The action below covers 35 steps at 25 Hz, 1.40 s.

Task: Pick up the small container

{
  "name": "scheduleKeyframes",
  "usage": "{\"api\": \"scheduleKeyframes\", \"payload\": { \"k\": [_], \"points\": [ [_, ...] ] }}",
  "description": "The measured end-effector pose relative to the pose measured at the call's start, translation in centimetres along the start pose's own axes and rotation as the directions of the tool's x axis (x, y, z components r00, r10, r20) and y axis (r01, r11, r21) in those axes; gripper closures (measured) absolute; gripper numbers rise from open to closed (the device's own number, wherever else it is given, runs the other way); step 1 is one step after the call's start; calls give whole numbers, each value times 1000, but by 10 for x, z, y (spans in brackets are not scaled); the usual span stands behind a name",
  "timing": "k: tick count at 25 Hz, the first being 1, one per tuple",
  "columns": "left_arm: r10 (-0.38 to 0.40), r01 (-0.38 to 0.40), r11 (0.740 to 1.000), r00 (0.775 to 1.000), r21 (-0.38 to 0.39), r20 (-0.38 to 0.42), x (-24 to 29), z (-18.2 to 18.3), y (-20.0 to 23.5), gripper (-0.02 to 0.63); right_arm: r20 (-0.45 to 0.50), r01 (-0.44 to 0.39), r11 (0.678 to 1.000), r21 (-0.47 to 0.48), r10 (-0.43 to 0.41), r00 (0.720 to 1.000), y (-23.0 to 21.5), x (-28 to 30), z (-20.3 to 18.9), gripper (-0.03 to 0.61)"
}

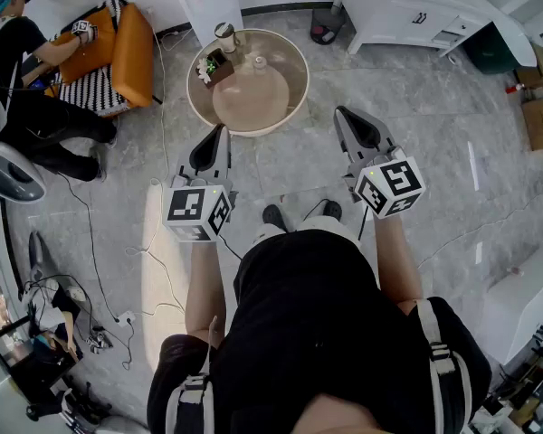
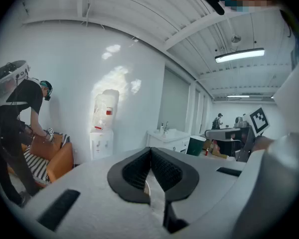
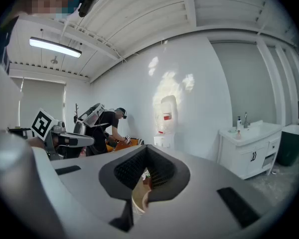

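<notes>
The person stands back from the round table (image 1: 294, 89), both arms out in front at waist height, and neither tool is anywhere near the work yet. The left gripper (image 1: 221, 130) is clenched: in its own view (image 2: 150, 151) the black pads meet tip to tip with nothing between them. The right gripper (image 1: 341, 113) is clenched and empty too, its pads pressed together (image 3: 146, 151). Both noses dip a little and aim at the table, which reads as lining up an approach rather than reaching.

On the table, well apart from both tools, there are three pieces. A lidded cup (image 1: 224, 35) stands at the far left rim, a dark box (image 1: 215, 65) sits just beside it, and a small pale container (image 1: 259, 61) sits nearer the middle. That pale one looks like the target, though it is too small here to be sure. It stands clear of its neighbours, so either side could get at it. First the person has to close the distance and open a pair of jaws, since pads pressed shut can take nothing.
</notes>
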<state>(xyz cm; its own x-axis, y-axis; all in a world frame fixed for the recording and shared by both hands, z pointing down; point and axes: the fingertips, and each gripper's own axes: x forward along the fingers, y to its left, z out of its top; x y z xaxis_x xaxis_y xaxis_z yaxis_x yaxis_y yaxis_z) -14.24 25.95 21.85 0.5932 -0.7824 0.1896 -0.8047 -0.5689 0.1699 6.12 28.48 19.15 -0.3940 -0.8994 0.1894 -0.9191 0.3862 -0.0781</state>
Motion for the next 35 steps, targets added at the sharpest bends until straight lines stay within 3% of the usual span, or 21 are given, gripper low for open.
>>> {"api": "scheduleKeyframes", "payload": {
  "k": [10,16,22,28,35],
  "points": [
    [-41,41,999,999,16,-9,-7,-3,3,594,3,14,1000,10,-14,1000,14,-1,1,575],
    [-48,48,999,999,-10,-4,-10,-7,11,595,54,21,998,57,-25,998,20,-1,9,575],
    [-50,50,999,999,-7,-17,-3,-10,7,595,18,28,999,47,-29,999,14,2,-1,575],
    [-18,18,1000,999,-12,-51,24,-15,13,594,6,-12,999,52,12,1000,-4,28,-6,575],
    [31,-30,999,996,18,-85,88,0,20,595,10,-57,995,86,56,998,-63,83,0,575]
  ]
}}
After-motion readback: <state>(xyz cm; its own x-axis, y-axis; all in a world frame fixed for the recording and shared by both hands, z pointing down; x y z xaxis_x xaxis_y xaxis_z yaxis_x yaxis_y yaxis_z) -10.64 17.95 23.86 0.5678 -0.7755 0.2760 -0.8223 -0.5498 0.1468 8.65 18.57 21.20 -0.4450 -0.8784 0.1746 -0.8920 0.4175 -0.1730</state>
